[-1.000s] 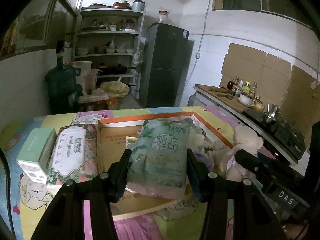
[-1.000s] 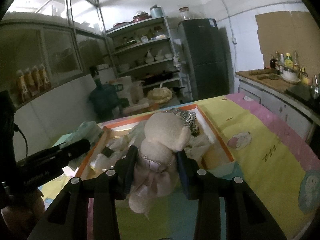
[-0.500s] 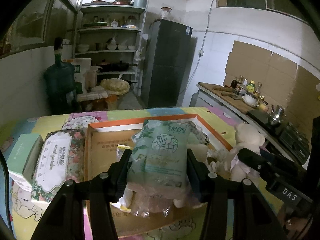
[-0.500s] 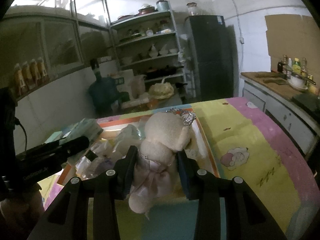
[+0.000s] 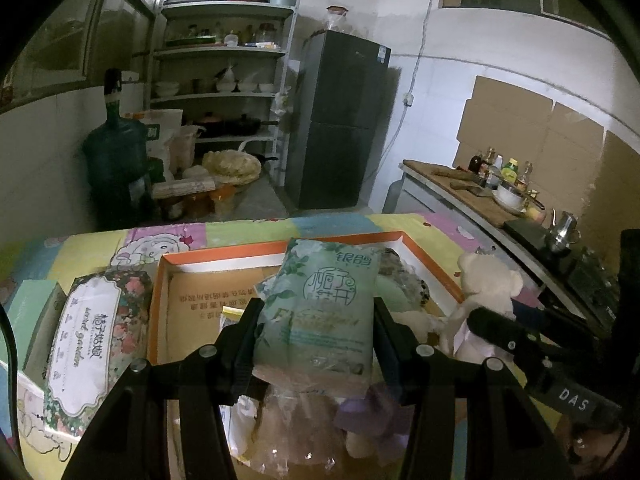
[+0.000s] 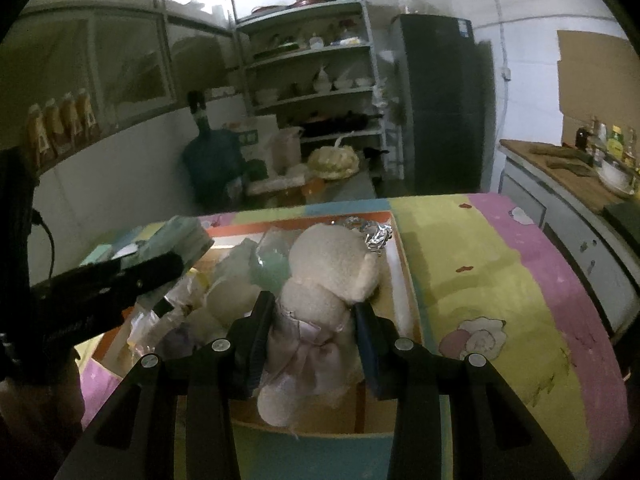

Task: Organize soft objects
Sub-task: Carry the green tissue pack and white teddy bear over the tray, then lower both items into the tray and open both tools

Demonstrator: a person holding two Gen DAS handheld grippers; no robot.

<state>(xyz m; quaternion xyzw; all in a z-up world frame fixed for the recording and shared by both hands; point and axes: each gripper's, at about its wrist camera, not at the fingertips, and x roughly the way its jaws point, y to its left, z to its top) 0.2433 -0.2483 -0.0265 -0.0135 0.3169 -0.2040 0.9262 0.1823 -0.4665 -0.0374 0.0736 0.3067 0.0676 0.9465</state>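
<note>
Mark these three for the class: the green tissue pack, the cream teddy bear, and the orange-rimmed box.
green tissue pack (image 5: 328, 312), left wrist view, middle of its printed front.
cream teddy bear (image 6: 326, 256), right wrist view, centre of its head.
orange-rimmed box (image 5: 224, 251), left wrist view, far orange rim.

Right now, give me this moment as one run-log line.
left gripper: shut on green tissue pack | right gripper: shut on plush bear | both over orange-rimmed box

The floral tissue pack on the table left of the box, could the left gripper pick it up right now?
Probably not yet. The left gripper is shut on the green tissue pack, so its jaws are occupied. The floral tissue pack itself lies uncovered beside the orange-rimmed box.
</note>
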